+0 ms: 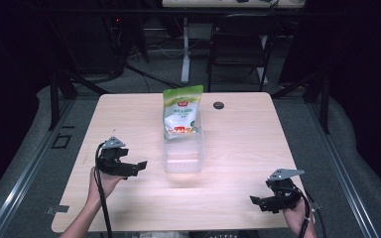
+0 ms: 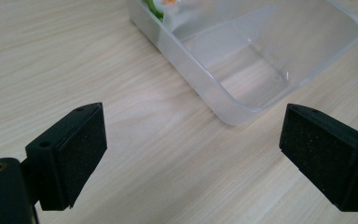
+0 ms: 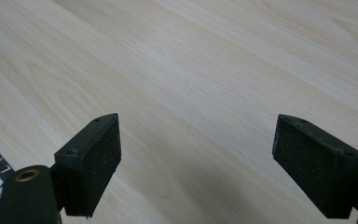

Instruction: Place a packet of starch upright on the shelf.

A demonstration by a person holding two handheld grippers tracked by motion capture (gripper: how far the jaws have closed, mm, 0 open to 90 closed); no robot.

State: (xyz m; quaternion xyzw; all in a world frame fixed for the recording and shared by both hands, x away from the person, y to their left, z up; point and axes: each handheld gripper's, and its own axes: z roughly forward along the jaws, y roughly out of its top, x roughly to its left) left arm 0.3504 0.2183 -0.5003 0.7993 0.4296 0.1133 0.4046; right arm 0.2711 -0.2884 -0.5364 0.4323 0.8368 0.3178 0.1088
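Both grippers are sitting at the near edge of the table point(image 1: 129, 114). Left gripper point(image 1: 140, 164) is hovering just beside the clear plastic container point(image 1: 182, 158), jaws standing wide with nothing between them. Right gripper point(image 1: 254, 200) is resting well apart at the near right corner, jaws likewise spread and empty. A green-and-white pouch point(image 1: 181, 113) is standing upright in the container's far end.

My table point(image 1: 129, 119) is a pale wood-grain top with rounded corners. A clear plastic tub point(image 1: 182, 163) sits on it near the middle, running away from me. A small dark round disc point(image 1: 219, 105) lies well beyond the tub, toward the far edge, a little to its right.
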